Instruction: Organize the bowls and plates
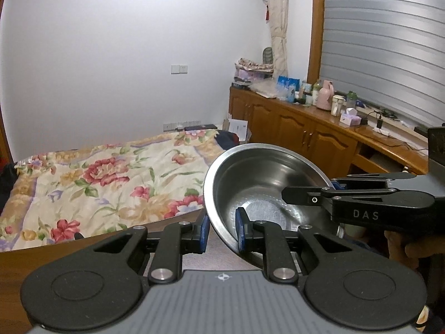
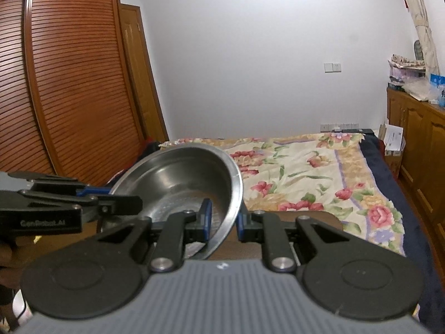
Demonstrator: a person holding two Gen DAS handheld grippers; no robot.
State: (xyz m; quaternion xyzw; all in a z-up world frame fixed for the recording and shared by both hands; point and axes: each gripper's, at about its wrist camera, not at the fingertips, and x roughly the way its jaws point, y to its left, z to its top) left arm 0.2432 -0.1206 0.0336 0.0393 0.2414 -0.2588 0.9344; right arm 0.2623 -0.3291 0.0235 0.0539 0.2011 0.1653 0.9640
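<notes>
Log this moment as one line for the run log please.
left tool: shut on steel bowl rim | right tool: shut on opposite rim | bowl: lifted, tilted

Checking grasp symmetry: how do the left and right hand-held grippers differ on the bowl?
The left hand-held gripper straddles the bowl's left rim; the right hand-held gripper straddles the opposite rim. Left shows a "GenRobot.AI" label; right shows "DAS". Shared: both have blue pads, one finger inside the bowl and one outside, holding it tilted in mid-air.
</notes>
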